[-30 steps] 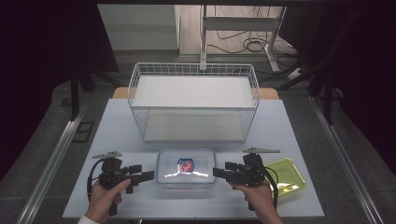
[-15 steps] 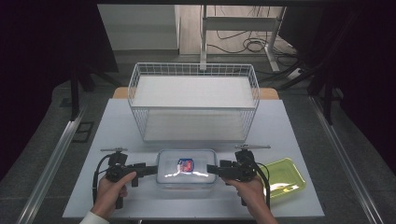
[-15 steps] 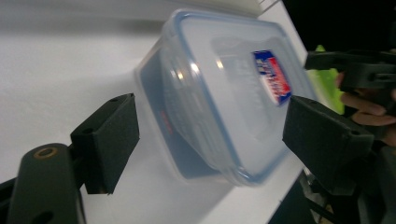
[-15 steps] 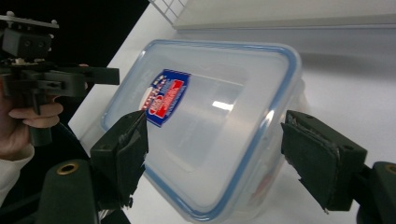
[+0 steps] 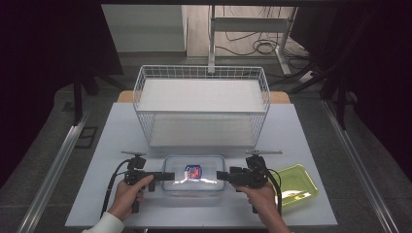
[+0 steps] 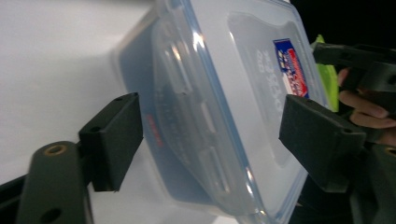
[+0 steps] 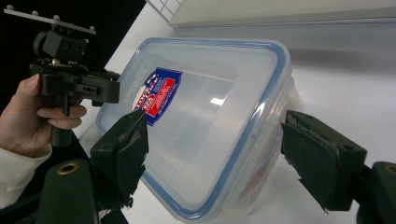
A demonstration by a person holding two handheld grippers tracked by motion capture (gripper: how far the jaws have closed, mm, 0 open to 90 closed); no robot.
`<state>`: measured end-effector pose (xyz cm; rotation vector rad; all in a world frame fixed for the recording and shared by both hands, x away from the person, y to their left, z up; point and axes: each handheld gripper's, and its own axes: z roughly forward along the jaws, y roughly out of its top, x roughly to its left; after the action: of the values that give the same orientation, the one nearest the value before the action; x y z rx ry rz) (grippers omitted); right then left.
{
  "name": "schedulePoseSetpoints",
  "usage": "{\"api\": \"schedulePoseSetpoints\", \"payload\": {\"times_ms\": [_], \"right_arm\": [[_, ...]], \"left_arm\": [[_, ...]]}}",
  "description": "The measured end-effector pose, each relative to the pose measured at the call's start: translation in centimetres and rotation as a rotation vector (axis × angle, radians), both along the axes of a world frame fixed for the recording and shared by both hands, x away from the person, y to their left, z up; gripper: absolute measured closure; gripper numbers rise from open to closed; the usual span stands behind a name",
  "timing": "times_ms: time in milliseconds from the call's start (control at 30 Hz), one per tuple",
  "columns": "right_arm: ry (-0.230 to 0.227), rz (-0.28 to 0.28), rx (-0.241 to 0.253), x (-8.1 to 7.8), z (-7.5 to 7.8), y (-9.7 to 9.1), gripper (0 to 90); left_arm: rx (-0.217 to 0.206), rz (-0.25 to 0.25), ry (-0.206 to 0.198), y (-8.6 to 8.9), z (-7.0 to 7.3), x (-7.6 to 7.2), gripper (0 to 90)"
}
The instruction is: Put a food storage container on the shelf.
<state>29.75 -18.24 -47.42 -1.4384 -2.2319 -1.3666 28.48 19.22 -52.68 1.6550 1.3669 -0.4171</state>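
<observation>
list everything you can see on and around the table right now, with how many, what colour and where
Table: one, pale grey-blue top, centre of the high view.
Wire basket: one, white, far half of the table, with a white liner inside.
Plastic container: one, clear with a blue-edged lid and a red and blue label, near edge, between the two grippers.
Tray: one, yellow-green, near right corner of the table.
Metal frame and cables: on the floor beyond the table.
Left gripper: one, black, at the container's left end, jaws open on either side of its edge and just been closing.
Right gripper: one, black, at the container's right end, jaws open on either side of its edge.
Hands: two, one on each gripper handle.
</observation>
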Motion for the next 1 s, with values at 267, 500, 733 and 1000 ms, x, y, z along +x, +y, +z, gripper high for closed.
{"api": "schedulePoseSetpoints", "payload": {"times_ms": [267,500,733,1000], "right_arm": [[0.011,0.006,-0.014,0.1,-0.3,0.1,23.5],[0.069,-0.004,-0.037,0.6,-1.1,0.3,23.1],[0.114,0.005,-0.026,1.5,-1.8,0.6,20.6],[0.159,0.016,-0.006,2.3,-2.6,1.0,19.9]], "left_arm": [[-0.035,-0.012,0.01,0.1,-0.1,0.2,26.9],[-0.031,-0.007,0.002,0.4,0.2,-0.1,33.8],[-0.035,-0.01,0.005,0.5,0.2,0.0,34.5],[-0.04,-0.006,0.003,0.5,0.1,-0.1,34.9]]}}
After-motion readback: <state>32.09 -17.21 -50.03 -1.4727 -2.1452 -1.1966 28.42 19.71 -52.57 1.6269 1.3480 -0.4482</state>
